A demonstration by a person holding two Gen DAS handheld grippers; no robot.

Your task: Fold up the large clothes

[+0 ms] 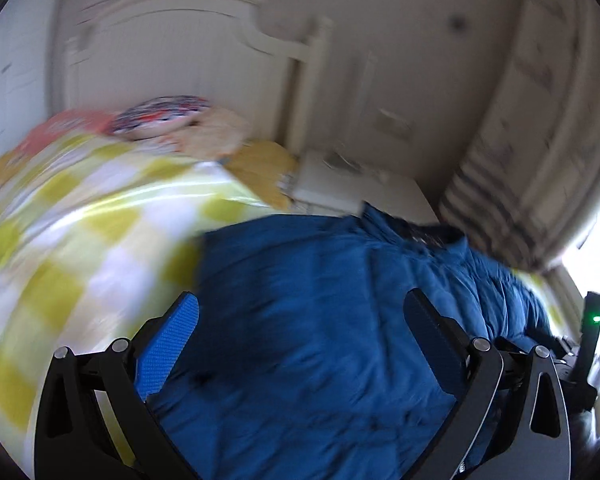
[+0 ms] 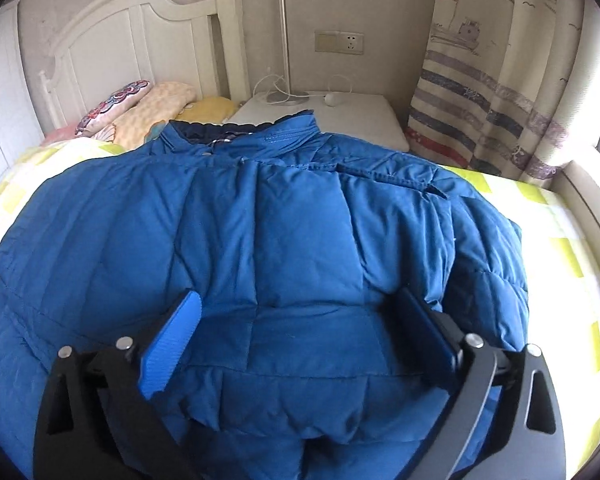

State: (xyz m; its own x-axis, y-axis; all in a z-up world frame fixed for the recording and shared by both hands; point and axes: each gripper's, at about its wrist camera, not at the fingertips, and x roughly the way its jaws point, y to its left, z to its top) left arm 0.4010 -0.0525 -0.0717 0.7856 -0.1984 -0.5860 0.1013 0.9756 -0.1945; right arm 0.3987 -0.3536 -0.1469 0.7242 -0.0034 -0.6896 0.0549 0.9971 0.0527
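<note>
A large blue quilted puffer jacket (image 2: pixel 284 240) lies spread on the bed, collar toward the headboard. In the right wrist view my right gripper (image 2: pixel 300 312) is open, its fingers wide apart over the jacket's lower middle, holding nothing. In the blurred left wrist view the jacket (image 1: pixel 320 320) fills the lower right, and my left gripper (image 1: pixel 304 312) is open over its left edge, with nothing between its blue pads (image 1: pixel 168 348). The right-hand tool (image 1: pixel 588 340) shows at that view's right edge.
The bed has a yellow and white checked cover (image 2: pixel 556 236) and pillows (image 2: pixel 148 108) by the white headboard (image 2: pixel 140 40). A white bedside table (image 2: pixel 340 112) with a lamp stands beyond the collar. A striped curtain (image 2: pixel 480 100) hangs at the right.
</note>
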